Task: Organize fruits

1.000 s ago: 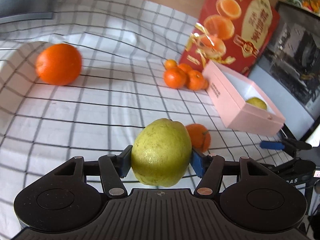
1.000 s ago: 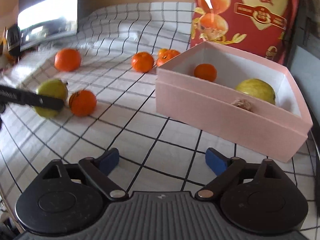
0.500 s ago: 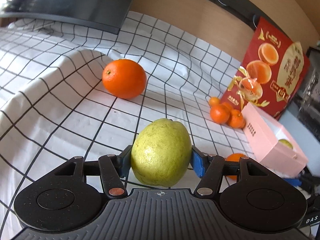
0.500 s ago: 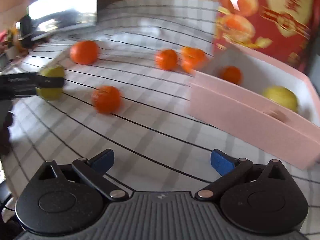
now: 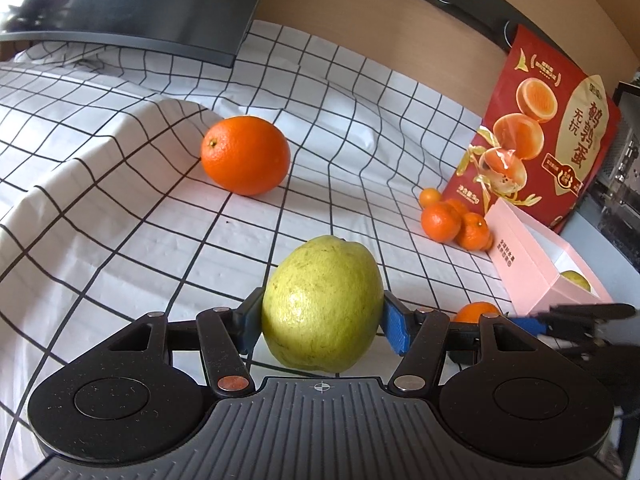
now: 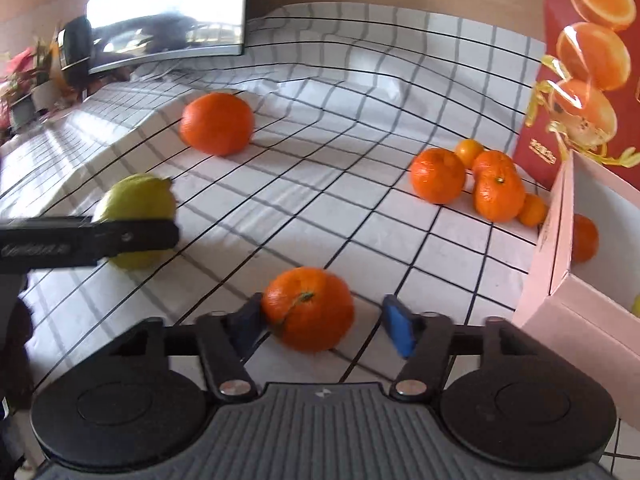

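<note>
Mandarin [image 6: 307, 309] now sits between the right gripper [image 6: 322, 326] fingers; 1 s ago that gripper faced the pink box [image 6: 560, 280] w/ nothing between them. Jaws have just been closing: left pad touches the fruit, right blue pad [image 6: 396, 330] is apart from it w/ a gap, so not clamped yet. Left gripper [image 5: 322, 322] clenched on the green guava [image 5: 322, 304], same as before, but its view has swung left: large orange [image 5: 245, 155] now near centre. Box holds one mandarin [image 6: 585, 238] & a second guava [image 5: 576, 280]. Surface: white cloth w/ black grid [image 5: 120, 220], wrinkled. Cluster of small mandarins [image 6: 476, 184] beside the box; red printed bag [image 5: 548, 132] behind it. Dark monitor [image 6: 168, 8] at back, wood wall.
</note>
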`<state>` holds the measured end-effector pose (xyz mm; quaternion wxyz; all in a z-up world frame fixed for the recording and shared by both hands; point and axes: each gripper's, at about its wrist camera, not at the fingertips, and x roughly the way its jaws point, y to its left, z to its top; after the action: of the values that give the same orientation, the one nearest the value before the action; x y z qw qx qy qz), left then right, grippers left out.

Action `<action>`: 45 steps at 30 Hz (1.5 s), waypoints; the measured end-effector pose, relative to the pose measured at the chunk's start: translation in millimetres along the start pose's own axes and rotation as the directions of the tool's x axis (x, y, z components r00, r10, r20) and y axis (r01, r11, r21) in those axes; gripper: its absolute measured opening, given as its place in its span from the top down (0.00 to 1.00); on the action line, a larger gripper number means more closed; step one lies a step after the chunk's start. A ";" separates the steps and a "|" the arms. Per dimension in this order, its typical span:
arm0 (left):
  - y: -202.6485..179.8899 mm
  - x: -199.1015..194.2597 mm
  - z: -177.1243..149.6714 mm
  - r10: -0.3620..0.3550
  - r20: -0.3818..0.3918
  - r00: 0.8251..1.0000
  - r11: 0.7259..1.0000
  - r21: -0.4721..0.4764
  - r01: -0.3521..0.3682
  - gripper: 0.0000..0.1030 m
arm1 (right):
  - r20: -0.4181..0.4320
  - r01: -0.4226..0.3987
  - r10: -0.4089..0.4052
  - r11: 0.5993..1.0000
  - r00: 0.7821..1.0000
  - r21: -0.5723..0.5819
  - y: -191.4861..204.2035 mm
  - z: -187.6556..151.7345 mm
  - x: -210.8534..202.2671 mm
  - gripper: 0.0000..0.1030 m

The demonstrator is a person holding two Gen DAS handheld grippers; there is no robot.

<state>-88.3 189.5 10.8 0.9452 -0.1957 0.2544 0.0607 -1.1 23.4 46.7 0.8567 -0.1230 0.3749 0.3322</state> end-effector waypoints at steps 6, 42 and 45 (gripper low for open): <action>-0.3 0.3 -0.2 0.001 -0.001 1.000 1.000 0.000 -0.001 0.37 | -0.027 0.001 -0.002 0.998 1.000 -0.058 -1.1 -19.0 -31.8 0.57; -149.8 13.7 -15.8 -0.390 -0.229 0.892 0.859 0.259 0.442 0.37 | 0.032 0.234 -0.251 0.937 0.968 0.258 -120.8 -93.5 -129.2 0.57; -172.3 17.6 1.7 -0.412 -0.195 0.890 0.847 0.279 0.453 0.37 | 0.082 0.279 -0.307 0.929 0.948 0.244 -122.5 -70.6 -152.2 0.57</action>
<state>-35.5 32.7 61.7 0.9351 -0.0972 0.2699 -0.2081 -35.5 -173.4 103.6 0.9259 -0.0582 0.3363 0.1617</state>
